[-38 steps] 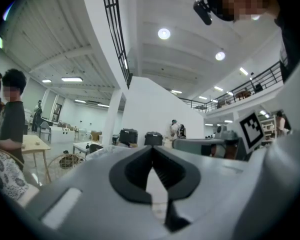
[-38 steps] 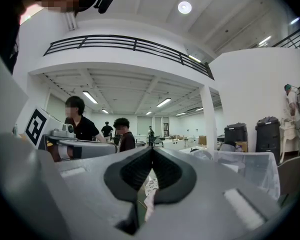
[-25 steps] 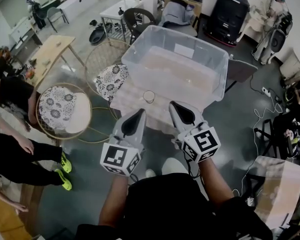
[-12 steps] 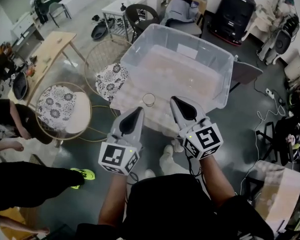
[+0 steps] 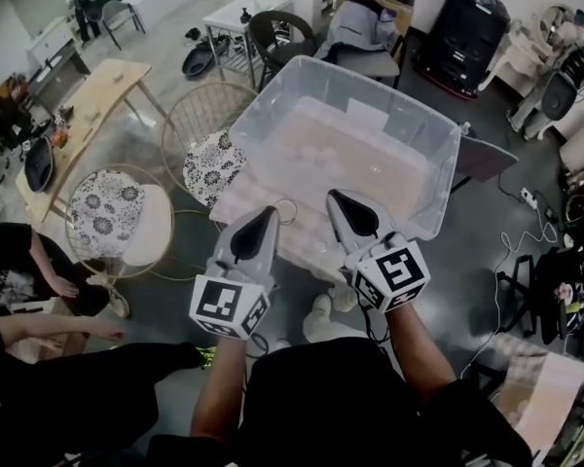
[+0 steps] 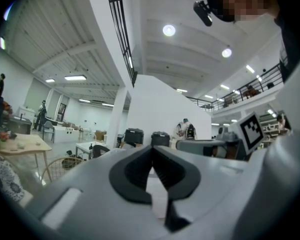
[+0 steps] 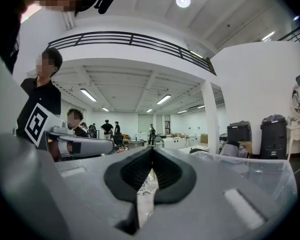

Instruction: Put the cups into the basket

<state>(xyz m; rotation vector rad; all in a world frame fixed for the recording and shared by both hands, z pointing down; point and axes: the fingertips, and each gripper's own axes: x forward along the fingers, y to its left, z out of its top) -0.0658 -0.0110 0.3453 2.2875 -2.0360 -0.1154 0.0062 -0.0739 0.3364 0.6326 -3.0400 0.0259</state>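
A large clear plastic bin (image 5: 438,144) stands on a small pale table (image 5: 236,198) ahead of me. One clear glass cup (image 5: 288,211) stands on the table just before the bin's near wall, partly hidden by my left gripper. Inside the bin I cannot make out separate cups. My left gripper (image 5: 266,216) (image 6: 152,154) is shut and empty, its tip just left of the cup. My right gripper (image 5: 338,199) (image 7: 152,155) is shut and empty, its tip right of the cup, at the bin's near wall (image 7: 250,166). Both point level towards the bin.
Two round wire chairs with patterned cushions (image 5: 117,217) (image 5: 209,159) stand left of the table. A wooden table (image 5: 83,100) is further left. People sit at the lower left (image 5: 39,280). A dark chair (image 5: 482,159) and cables lie right of the bin.
The table and bin have come closer to me as both grippers moved forward. The cup, clear of the left gripper before, now sits partly behind its tip. Both grippers stay shut.
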